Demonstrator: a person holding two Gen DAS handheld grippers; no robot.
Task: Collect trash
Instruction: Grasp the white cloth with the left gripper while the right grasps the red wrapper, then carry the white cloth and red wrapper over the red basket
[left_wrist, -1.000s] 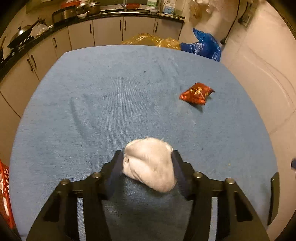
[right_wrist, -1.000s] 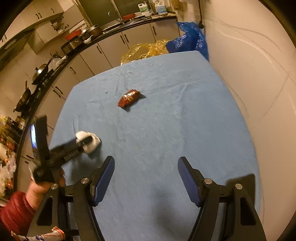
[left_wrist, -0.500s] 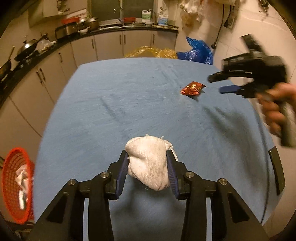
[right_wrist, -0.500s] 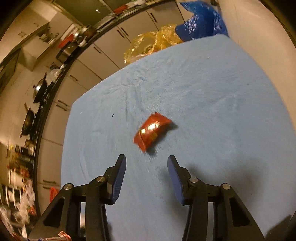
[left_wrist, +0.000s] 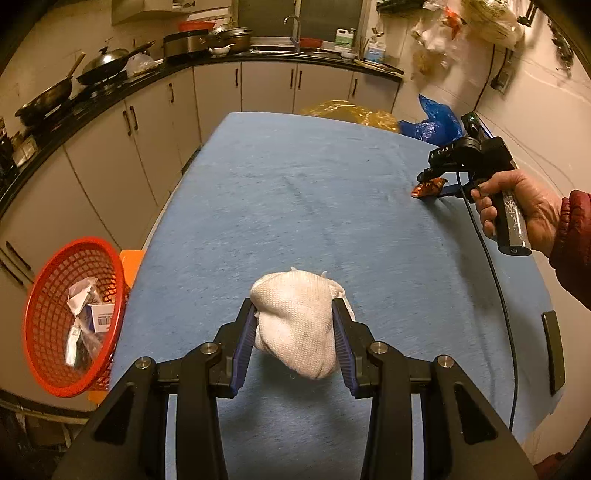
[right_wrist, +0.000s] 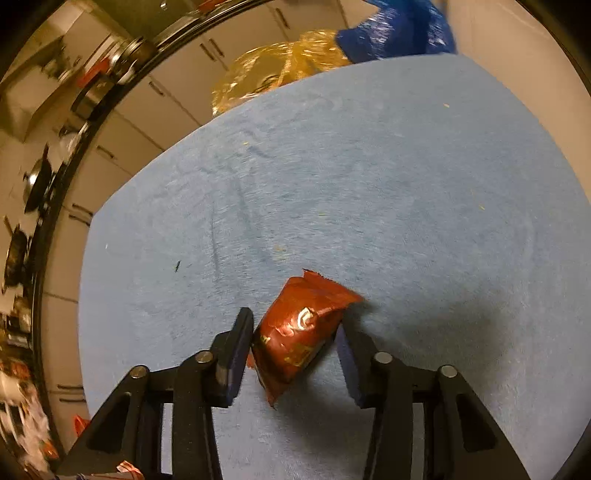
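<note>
Blue cloth covers the surface (left_wrist: 295, 192) (red basket (left_wrist: 48, 295) near left). Left claw (left_wrist: 295, 336) clamps a white rag (left_wrist: 295, 325). Right claw (right_wrist: 295, 350), jaws just closing, straddles a red wrapper (right_wrist: 299, 328), left pad touching.

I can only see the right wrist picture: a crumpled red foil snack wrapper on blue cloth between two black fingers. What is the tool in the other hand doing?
Observer: The left gripper is clamped on a wadded white woven cloth. Its jaws have just been closing on it.
Operator: Where does the trash go? I see no bin.
Observer: In the left wrist view, a round red plastic mesh basket stands beside the left edge of the blue-covered table.
Operator: Is it empty?
Observer: No, it already holds some clear plastic wrapping and a small labelled box.
</note>
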